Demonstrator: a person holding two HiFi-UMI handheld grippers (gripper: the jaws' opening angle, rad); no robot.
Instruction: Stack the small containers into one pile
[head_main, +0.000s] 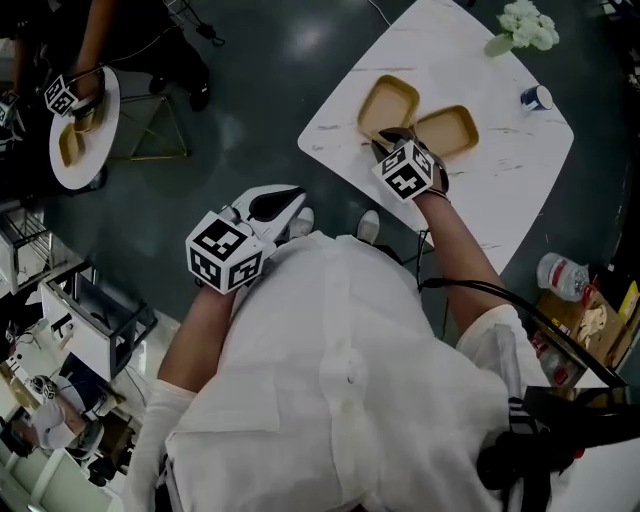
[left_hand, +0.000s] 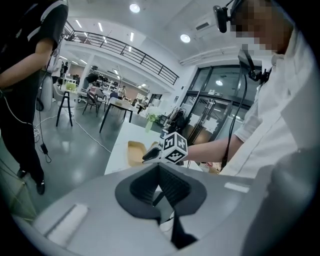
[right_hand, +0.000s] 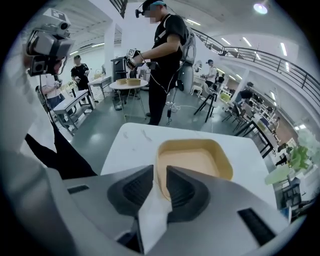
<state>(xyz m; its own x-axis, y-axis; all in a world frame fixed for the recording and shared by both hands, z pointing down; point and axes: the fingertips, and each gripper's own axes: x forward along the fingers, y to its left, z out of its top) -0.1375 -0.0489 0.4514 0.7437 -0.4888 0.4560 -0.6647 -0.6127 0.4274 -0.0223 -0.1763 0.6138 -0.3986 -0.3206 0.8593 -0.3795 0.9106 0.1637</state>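
Head view: right gripper at the near rim of a tan container on the white table.
Its jaws seem clamped on that rim, one inside and one outside. The marker cube hides the rim from above. A second tan container lies just beside. Flowers stand at the far edge. The left gripper hangs off the table, jaws together, empty.

No legible text (or numbers) anywhere.
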